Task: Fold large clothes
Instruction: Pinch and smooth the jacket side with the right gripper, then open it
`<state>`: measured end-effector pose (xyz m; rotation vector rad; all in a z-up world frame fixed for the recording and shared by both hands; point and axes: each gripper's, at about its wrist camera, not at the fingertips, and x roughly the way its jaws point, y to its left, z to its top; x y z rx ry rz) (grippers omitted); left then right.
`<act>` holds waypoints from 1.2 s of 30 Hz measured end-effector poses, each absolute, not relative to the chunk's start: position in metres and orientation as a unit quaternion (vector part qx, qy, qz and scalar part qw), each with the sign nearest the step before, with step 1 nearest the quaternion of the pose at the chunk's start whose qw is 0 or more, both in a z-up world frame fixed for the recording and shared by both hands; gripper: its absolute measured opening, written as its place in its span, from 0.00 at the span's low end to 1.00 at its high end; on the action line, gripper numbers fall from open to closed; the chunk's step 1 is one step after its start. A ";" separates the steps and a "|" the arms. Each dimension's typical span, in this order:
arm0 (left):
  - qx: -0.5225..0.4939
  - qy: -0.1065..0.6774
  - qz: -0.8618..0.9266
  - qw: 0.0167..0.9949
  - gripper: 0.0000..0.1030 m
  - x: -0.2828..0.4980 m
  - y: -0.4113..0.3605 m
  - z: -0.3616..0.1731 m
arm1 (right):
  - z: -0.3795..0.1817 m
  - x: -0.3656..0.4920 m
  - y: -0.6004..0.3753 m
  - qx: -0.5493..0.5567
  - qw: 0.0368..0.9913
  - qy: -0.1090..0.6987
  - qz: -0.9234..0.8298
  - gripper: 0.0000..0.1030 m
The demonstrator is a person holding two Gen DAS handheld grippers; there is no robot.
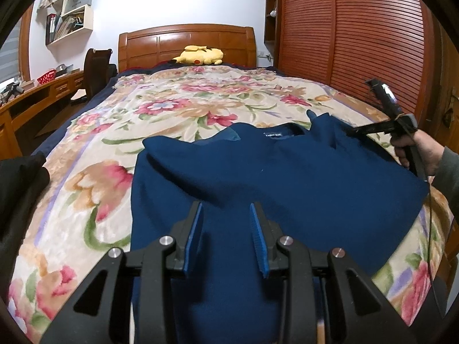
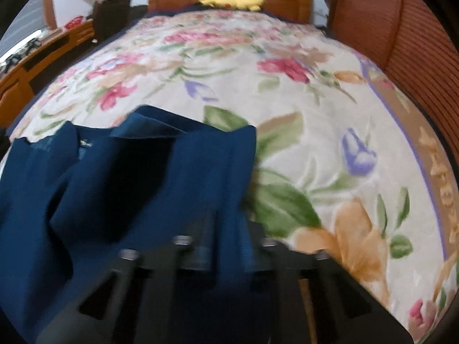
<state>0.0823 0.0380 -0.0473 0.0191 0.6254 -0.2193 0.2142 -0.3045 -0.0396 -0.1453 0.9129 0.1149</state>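
A dark blue sweater (image 1: 287, 183) lies on the floral blanket (image 1: 172, 109), collar toward the headboard. My left gripper (image 1: 226, 209) is open and empty, hovering over the sweater's lower left part. My right gripper (image 1: 351, 132) reaches in from the right at the sweater's right shoulder, where the cloth is lifted into a peak. In the blurred right wrist view the sweater (image 2: 143, 186) drapes over my right gripper (image 2: 226, 229) and hides its fingers; a fold of cloth runs between them, so it looks shut on the sweater.
A yellow plush toy (image 1: 200, 55) lies by the wooden headboard (image 1: 186, 40). A slatted wooden wardrobe (image 1: 358, 34) stands along the right. A desk (image 1: 34, 97) and dark chair (image 1: 96, 68) stand on the left. Dark cloth (image 1: 20, 177) sits at the left edge.
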 end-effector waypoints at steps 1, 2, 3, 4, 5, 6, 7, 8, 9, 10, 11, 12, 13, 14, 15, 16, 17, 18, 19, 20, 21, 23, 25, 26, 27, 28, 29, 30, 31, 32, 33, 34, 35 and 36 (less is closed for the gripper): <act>0.010 0.310 -0.107 0.945 0.31 0.083 0.038 -0.049 | -0.035 0.211 -0.304 -0.079 0.897 0.431 0.053 0.01; 0.011 0.313 -0.106 0.944 0.31 0.085 0.038 -0.050 | -0.030 0.206 -0.304 -0.087 0.902 0.421 0.045 0.01; 0.013 0.316 -0.104 0.943 0.31 0.086 0.038 -0.052 | -0.024 0.200 -0.308 -0.091 0.907 0.411 0.030 0.01; 0.014 0.319 -0.104 0.942 0.31 0.086 0.038 -0.054 | -0.019 0.197 -0.313 -0.094 0.909 0.406 0.017 0.00; 0.014 0.321 -0.103 0.941 0.31 0.087 0.038 -0.055 | -0.015 0.193 -0.319 -0.095 0.910 0.404 0.000 0.00; 0.014 0.323 -0.102 0.941 0.31 0.088 0.039 -0.056 | -0.013 0.190 -0.326 -0.097 0.909 0.404 -0.017 0.00; 0.013 0.324 -0.102 0.940 0.31 0.088 0.039 -0.057 | -0.014 0.189 -0.330 -0.103 0.907 0.407 -0.026 0.00; 0.011 0.325 -0.102 0.940 0.31 0.089 0.040 -0.057 | -0.017 0.188 -0.332 -0.111 0.903 0.414 -0.035 0.00; 0.009 0.326 -0.102 0.940 0.31 0.089 0.041 -0.058 | -0.022 0.188 -0.335 -0.114 0.897 0.424 -0.042 0.00; 0.009 0.326 -0.103 0.940 0.31 0.089 0.041 -0.058 | -0.025 0.188 -0.336 -0.112 0.896 0.428 -0.044 0.00; 0.008 0.326 -0.103 0.940 0.31 0.089 0.041 -0.057 | -0.024 0.185 -0.336 -0.110 0.897 0.426 -0.042 0.00; 0.009 0.326 -0.103 0.940 0.31 0.089 0.041 -0.057 | -0.023 0.182 -0.333 -0.114 0.899 0.420 -0.039 0.00; 0.011 0.325 -0.104 0.940 0.31 0.089 0.041 -0.057 | -0.021 0.179 -0.330 -0.117 0.902 0.414 -0.040 0.01; 0.012 0.323 -0.105 0.940 0.31 0.089 0.041 -0.057 | -0.019 0.175 -0.328 -0.117 0.904 0.410 -0.040 0.01; 0.014 0.323 -0.106 0.940 0.31 0.088 0.041 -0.057 | -0.016 0.172 -0.325 -0.115 0.905 0.407 -0.038 0.04; 0.014 0.323 -0.107 0.940 0.31 0.088 0.040 -0.056 | -0.012 0.167 -0.320 -0.118 0.908 0.401 -0.034 0.06; 0.015 0.323 -0.108 0.940 0.31 0.088 0.040 -0.056 | -0.009 0.164 -0.316 -0.121 0.909 0.397 -0.033 0.09; 0.018 0.323 -0.108 0.940 0.31 0.087 0.040 -0.056 | -0.004 0.159 -0.311 -0.126 0.912 0.388 -0.030 0.19; 0.019 0.322 -0.110 0.940 0.31 0.086 0.040 -0.056 | 0.000 0.153 -0.306 -0.129 0.915 0.380 -0.025 0.35; 0.020 0.322 -0.115 0.940 0.32 0.085 0.039 -0.055 | 0.004 0.147 -0.301 -0.129 0.919 0.371 -0.019 0.45; 0.021 0.322 -0.120 0.939 0.34 0.084 0.039 -0.055 | 0.010 0.138 -0.294 -0.126 0.925 0.358 -0.008 0.62; 0.024 0.319 -0.119 0.940 0.36 0.080 0.039 -0.053 | 0.015 0.127 -0.284 -0.120 0.930 0.346 0.007 0.66; 0.028 0.317 -0.117 0.941 0.38 0.076 0.039 -0.052 | 0.018 0.114 -0.270 -0.113 0.933 0.341 0.028 0.67; 0.029 0.315 -0.116 0.941 0.38 0.074 0.040 -0.052 | 0.018 0.109 -0.263 -0.109 0.934 0.339 0.038 0.67; 0.030 0.314 -0.115 0.942 0.40 0.072 0.040 -0.052 | 0.016 0.103 -0.255 -0.104 0.935 0.337 0.050 0.67; 0.030 0.314 -0.114 0.942 0.42 0.070 0.042 -0.053 | 0.014 0.097 -0.246 -0.099 0.935 0.335 0.062 0.67; 0.030 0.314 -0.113 0.942 0.43 0.068 0.043 -0.053 | 0.012 0.092 -0.238 -0.096 0.935 0.335 0.073 0.67; 0.029 0.314 -0.113 0.942 0.45 0.066 0.045 -0.054 | 0.008 0.087 -0.228 -0.091 0.933 0.336 0.088 0.67; 0.027 0.314 -0.111 0.942 0.48 0.063 0.046 -0.055 | 0.003 0.084 -0.219 -0.089 0.931 0.339 0.099 0.67; 0.026 0.314 -0.110 0.943 0.48 0.059 0.048 -0.056 | -0.002 0.080 -0.209 -0.089 0.930 0.341 0.108 0.67; 0.025 0.314 -0.109 0.943 0.49 0.057 0.050 -0.056 | -0.006 0.077 -0.199 -0.089 0.929 0.340 0.117 0.67; 0.024 0.315 -0.107 0.943 0.50 0.054 0.051 -0.057 | -0.011 0.073 -0.188 -0.088 0.927 0.340 0.128 0.67; 0.023 0.315 -0.104 0.943 0.51 0.051 0.053 -0.057 | -0.015 0.071 -0.182 -0.088 0.926 0.341 0.135 0.67; 0.021 0.314 -0.102 0.944 0.52 0.048 0.055 -0.057 | -0.019 0.068 -0.173 -0.087 0.925 0.342 0.142 0.67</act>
